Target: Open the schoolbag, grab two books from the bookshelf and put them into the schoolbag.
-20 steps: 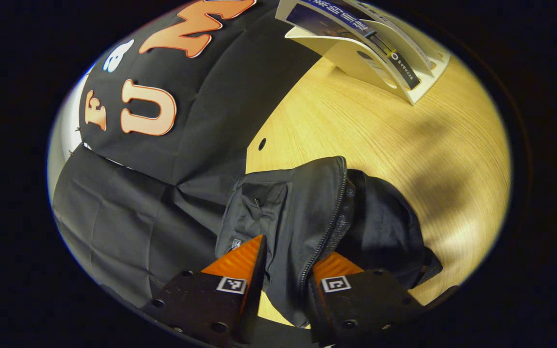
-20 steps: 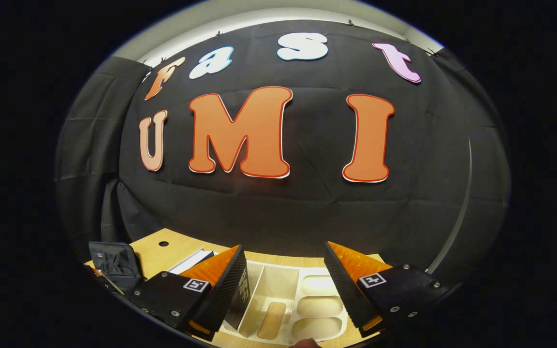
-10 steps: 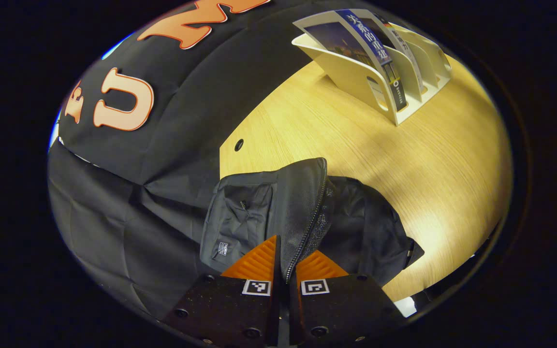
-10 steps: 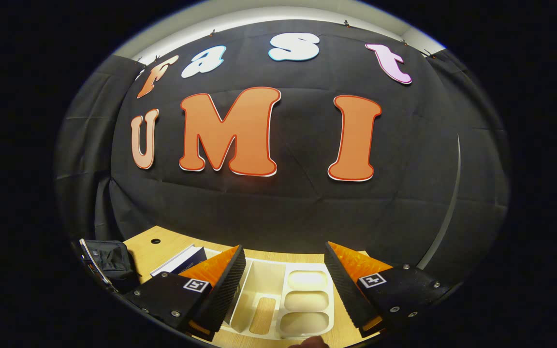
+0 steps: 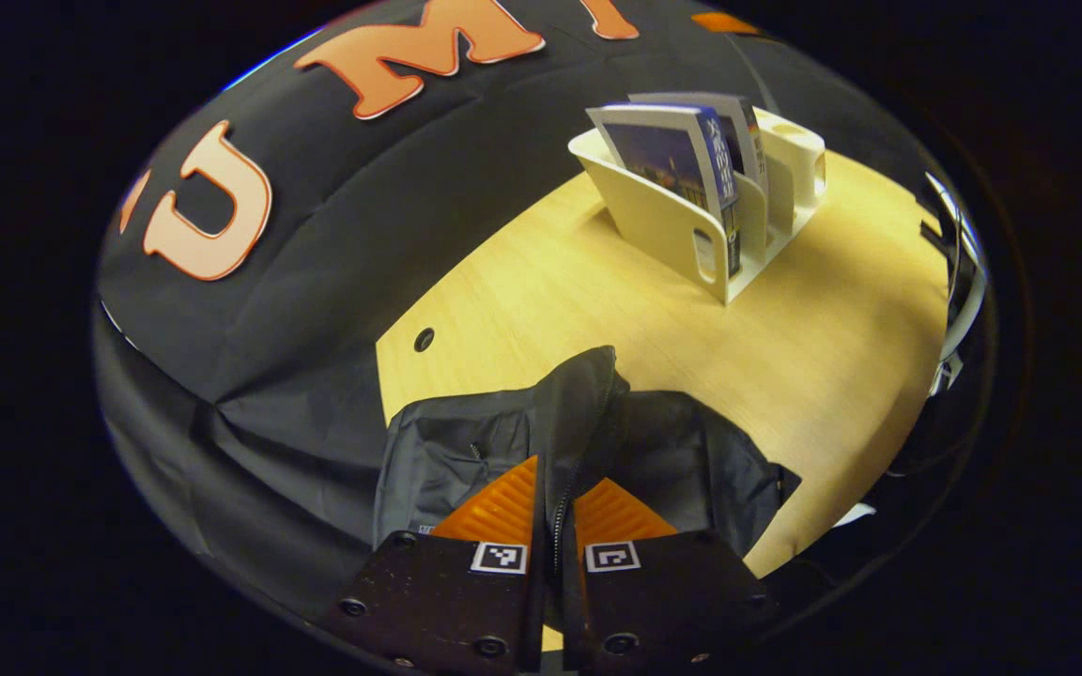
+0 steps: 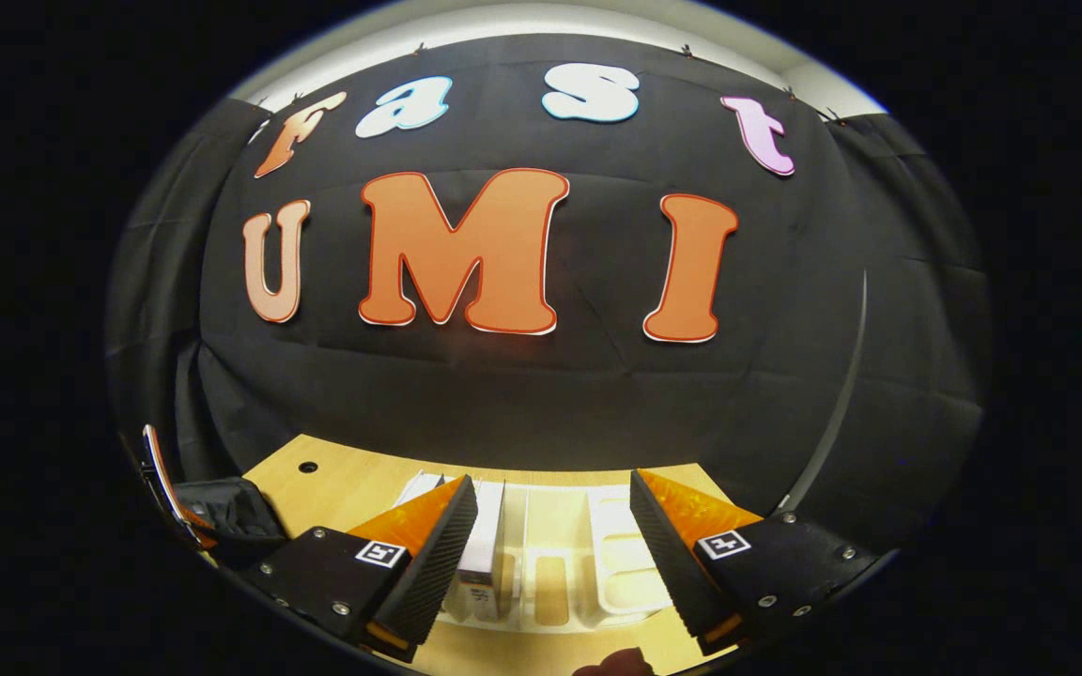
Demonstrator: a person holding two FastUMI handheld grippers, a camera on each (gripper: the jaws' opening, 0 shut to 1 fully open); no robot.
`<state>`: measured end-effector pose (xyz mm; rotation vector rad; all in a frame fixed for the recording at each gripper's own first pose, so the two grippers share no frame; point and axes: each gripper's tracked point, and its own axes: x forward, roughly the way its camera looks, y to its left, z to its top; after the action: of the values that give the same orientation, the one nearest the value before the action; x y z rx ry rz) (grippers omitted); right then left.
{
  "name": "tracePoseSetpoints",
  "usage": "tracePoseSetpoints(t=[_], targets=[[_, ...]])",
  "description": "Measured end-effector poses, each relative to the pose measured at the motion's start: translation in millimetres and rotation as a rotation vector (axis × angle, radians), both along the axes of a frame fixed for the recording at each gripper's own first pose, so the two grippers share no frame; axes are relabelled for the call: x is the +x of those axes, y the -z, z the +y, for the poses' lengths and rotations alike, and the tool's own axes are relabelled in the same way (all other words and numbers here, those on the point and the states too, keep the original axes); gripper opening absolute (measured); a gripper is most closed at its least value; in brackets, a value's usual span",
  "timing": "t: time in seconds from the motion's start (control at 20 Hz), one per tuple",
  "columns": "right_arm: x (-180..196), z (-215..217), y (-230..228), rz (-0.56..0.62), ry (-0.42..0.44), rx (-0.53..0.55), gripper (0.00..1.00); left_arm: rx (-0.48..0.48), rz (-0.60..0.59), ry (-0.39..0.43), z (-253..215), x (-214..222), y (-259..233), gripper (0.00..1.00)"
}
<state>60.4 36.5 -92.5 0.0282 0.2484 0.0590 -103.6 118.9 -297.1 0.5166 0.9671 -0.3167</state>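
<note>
Wooden table, black cloth wall behind. Left gripper pinches the schoolbag flap at the zipper, lower centre. Right gripper spread wide, empty, directly over the bookshelf; books stand upright by its left finger, so right is nearer.

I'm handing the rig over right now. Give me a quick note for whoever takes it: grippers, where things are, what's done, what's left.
Left gripper: shut on the schoolbag, pinching the flap edge by the zipper and holding it up off the table.
Right gripper: open, empty, hovering just above the bookshelf.
Books: both upright in the bookshelf's end slots, none taken.
Done: bag gripped at its opening.
Left: finish opening the bag, grab two books, put them in.
</note>
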Motion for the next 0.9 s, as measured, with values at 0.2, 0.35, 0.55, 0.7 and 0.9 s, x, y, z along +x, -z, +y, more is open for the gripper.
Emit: tracePoseSetpoints(t=[0.2,0.35,0.55,0.7,0.9], targets=[[-25,21,-15,0.012,0.072,-0.111,0.96,-0.141,-0.007,0.049,15,4,-9,0.08],[-38,49,-7,0.085,0.06,-0.153,0.96,-0.23,0.005,0.073,26,6,-21,0.08],[-39,92,14,0.208,-0.047,-0.158,0.97,-0.338,0.029,0.062,31,11,-42,0.09],[-26,118,32,0.3,-0.139,-0.167,0.97,-0.393,0.04,0.033,33,14,-56,0.12],[-5,134,61,0.456,-0.23,-0.189,0.97,-0.418,0.048,0.002,36,16,-71,0.14]])
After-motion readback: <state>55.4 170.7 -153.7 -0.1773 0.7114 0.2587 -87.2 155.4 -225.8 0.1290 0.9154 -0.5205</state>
